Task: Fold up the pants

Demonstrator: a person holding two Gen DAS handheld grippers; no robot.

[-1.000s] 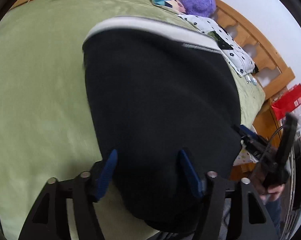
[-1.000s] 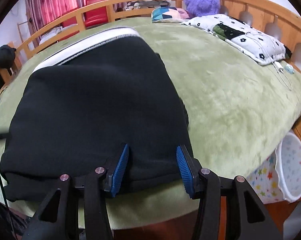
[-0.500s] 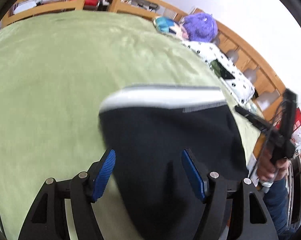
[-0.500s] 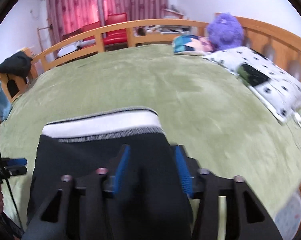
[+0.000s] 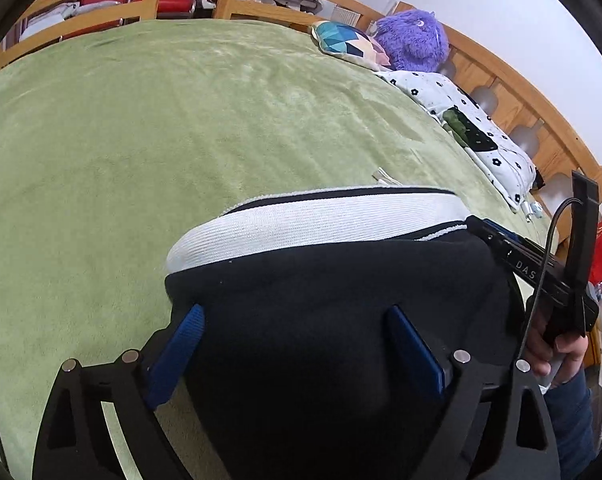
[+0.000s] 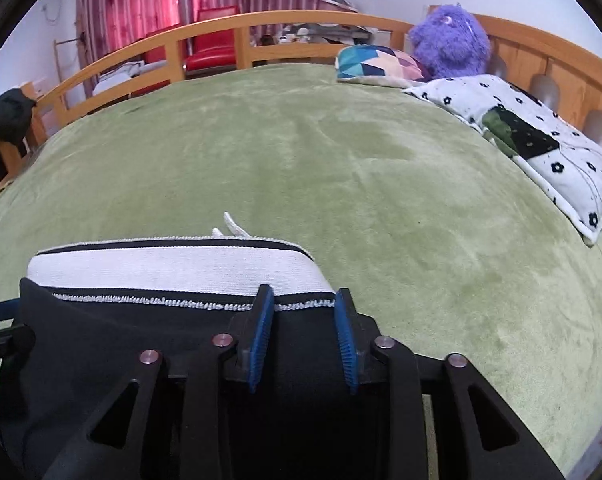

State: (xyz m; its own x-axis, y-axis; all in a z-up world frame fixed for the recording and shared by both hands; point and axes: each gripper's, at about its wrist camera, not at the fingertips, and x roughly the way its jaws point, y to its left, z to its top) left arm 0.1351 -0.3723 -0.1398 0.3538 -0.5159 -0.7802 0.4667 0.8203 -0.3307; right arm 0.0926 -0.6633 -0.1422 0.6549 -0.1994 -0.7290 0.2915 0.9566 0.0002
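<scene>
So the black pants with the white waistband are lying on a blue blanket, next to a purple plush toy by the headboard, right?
Not quite: the blanket is green, not blue, as the right wrist view shows. The black pants with the white waistband do lie on it, and the purple plush toy sits by the headboard.

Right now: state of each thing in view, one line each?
pants: folded, black, white waistband on top, on the bed
left gripper: jaws opening, wide, pants between them
right gripper: jaws opening, pants fabric between them
green blanket: spread flat over the bed
floral pillow: lying by the headboard
purple plush: upright against the headboard
</scene>
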